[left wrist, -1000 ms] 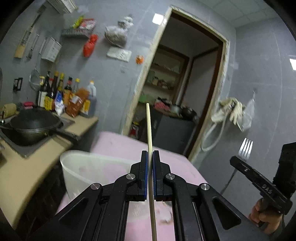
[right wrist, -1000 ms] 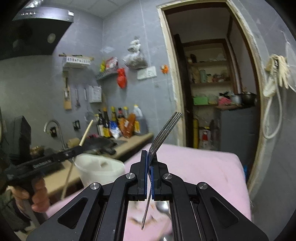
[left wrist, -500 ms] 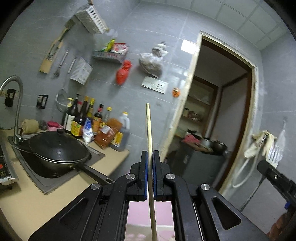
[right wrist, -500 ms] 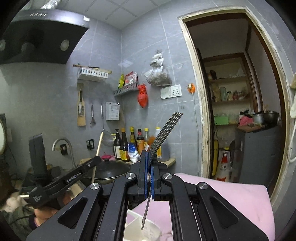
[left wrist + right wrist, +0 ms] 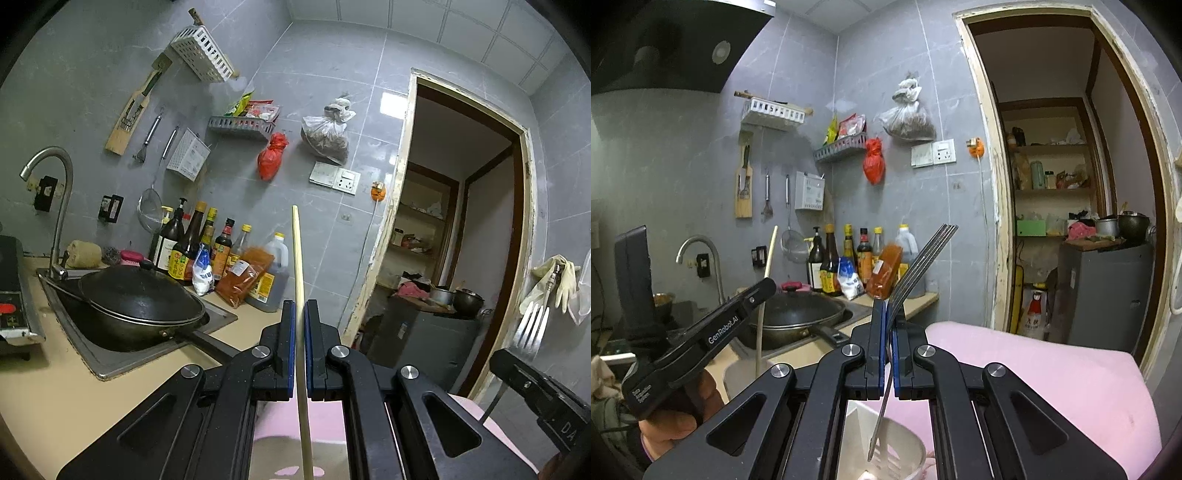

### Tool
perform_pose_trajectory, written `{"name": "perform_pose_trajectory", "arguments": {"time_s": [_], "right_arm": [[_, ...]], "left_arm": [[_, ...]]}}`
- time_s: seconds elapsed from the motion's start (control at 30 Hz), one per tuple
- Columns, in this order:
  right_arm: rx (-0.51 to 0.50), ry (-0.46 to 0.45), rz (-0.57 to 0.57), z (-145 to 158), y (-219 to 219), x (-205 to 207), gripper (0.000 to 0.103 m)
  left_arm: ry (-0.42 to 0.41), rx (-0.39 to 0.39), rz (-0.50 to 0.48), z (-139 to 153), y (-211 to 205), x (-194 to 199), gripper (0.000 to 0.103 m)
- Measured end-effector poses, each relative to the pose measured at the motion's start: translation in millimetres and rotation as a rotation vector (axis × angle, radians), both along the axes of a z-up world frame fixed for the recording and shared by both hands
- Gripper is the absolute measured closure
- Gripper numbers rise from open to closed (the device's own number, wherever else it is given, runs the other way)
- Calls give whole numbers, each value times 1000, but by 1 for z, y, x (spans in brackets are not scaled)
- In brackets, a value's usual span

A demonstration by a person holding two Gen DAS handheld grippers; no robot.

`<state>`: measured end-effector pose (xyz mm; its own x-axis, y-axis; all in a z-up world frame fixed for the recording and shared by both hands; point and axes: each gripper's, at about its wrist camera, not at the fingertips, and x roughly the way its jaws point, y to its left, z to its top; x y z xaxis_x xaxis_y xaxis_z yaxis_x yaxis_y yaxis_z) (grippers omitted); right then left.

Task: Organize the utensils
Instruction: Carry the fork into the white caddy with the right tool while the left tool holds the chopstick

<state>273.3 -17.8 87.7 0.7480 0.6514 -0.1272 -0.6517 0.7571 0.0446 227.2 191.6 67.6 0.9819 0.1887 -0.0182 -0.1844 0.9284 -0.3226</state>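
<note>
**Both utensils carried up and over toward the white container**

Over the last second both views have swung. The left wrist view, which a second ago looked down on the pink surface (image 5: pixel 1052 373) and the white container (image 5: pixel 905 443), now looks level at the kitchen wall, with the wok (image 5: pixel 136 295) at about 9 o'clock of the claw tips. In the right wrist view the container has slid from 10 o'clock of the tips to directly beneath them, at 6 o'clock. My reading: both utensils are picked up and in transit, and the fork is nearly lined up for dropping in; nothing has been released yet.

The left claw (image 5: pixel 300 314) is pressed together on a wooden chopstick (image 5: pixel 297 258). Its long axis runs close to vertical, one end at 12 o'clock above the tips and the rest passing down between the pads toward 6 o'clock.

The right claw (image 5: pixel 886 314) is pinching a metal fork (image 5: pixel 923 258) by its shaft. The tines point up toward 1 o'clock and the handle end hangs down toward 6 o'clock, over the container's mouth. Whether that end is already below the rim is hard to tell through the fisheye; it looks just above or just inside.
</note>
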Motion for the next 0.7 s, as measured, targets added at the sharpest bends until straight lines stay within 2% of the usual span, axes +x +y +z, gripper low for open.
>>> {"name": "perform_pose_trajectory", "arguments": {"time_s": [0.3,0.57,0.7], "right_arm": [[-15,50,31,-17,4,2,102],[-25,99,57,-27,4,7,101],[-22,115,69,-28,4,6,96]], "left_arm": [[7,45,-30,-16,-13,-6,100],[78,87,-73,-26,-21,-13,100],[111,86,-112,-30,-23,-18,100]]}}
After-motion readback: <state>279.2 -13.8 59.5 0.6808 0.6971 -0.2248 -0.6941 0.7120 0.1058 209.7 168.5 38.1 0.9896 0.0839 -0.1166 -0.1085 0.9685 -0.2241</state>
